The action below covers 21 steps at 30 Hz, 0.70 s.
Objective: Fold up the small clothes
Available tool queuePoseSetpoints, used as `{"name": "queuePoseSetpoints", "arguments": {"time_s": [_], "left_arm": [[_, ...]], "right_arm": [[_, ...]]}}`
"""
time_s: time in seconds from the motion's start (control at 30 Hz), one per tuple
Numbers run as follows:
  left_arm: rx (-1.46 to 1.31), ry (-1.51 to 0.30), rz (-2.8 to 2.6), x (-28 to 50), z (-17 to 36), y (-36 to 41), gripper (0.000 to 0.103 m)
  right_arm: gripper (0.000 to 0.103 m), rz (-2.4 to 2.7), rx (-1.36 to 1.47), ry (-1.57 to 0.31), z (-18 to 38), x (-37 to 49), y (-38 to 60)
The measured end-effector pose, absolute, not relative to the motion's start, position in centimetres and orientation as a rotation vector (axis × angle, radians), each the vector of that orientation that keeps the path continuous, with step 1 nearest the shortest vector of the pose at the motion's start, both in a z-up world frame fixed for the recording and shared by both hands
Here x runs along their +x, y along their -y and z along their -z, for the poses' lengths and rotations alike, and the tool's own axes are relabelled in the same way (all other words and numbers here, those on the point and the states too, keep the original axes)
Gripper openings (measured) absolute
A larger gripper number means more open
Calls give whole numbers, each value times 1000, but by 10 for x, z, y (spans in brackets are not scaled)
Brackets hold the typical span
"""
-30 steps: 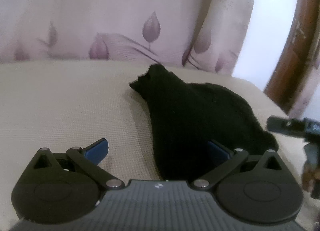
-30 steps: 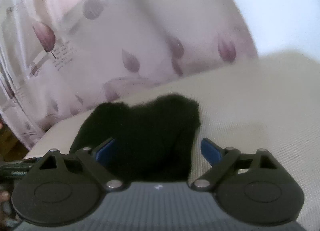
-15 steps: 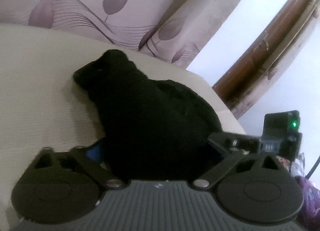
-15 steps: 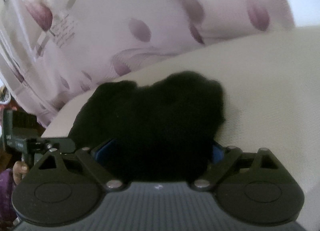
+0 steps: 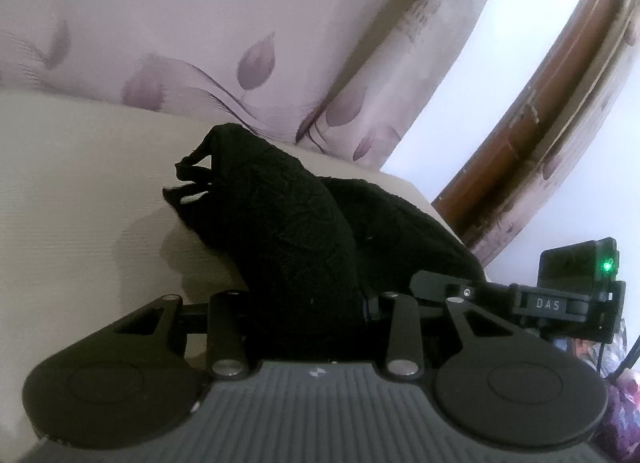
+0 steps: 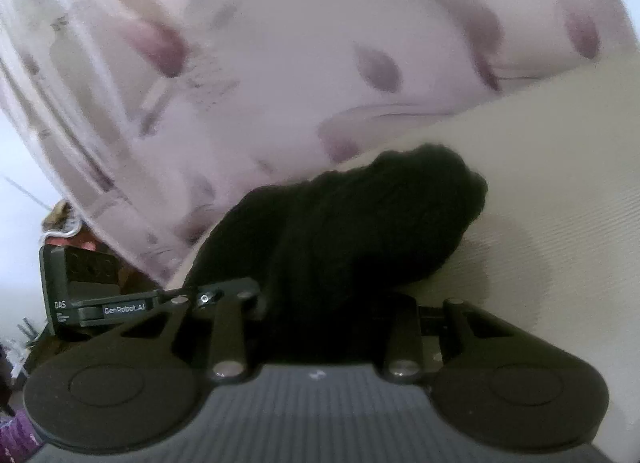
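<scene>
Closed in since a second ago: both sets of jaws, then spread wide with blue pads showing, now drawn together on the black garment, its near edge lifted off the surface. Left hand-held gripper pinching the near left part of the cloth, linkage arms swung inward, pads buried in the fabric. Right hand-held gripper likewise clamped on the near right part, cloth bunched between the fingers and hiding them. Seen from the left wrist view, reaching in from the right and lying just beside the left jaws. Held side by side on one edge, probably to raise that edge evenly and carry it over toward the far end as a single fold. Far end of the garment resting on the cream table, a loose corner curled up at far left. Floral curtain hanging behind the far edge; brown wooden door frame at far right.
</scene>
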<state>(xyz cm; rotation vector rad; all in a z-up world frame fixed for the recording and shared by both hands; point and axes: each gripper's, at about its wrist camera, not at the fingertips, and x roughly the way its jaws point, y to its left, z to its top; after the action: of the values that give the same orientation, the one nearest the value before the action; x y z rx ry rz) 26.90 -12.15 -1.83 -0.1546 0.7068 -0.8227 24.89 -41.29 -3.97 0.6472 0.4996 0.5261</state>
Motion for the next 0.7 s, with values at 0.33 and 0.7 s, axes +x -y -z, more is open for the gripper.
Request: {"name": "queuePoseSetpoints", "arguments": {"time_s": [0.33, 0.7], "left_arm": [[-140, -699, 727, 193, 14, 41, 40], [-74, -677, 636, 157, 51, 20, 45]], "right_arm": [[35, -625, 694, -512, 43, 186, 341], [35, -595, 708, -577, 80, 157, 300]]}}
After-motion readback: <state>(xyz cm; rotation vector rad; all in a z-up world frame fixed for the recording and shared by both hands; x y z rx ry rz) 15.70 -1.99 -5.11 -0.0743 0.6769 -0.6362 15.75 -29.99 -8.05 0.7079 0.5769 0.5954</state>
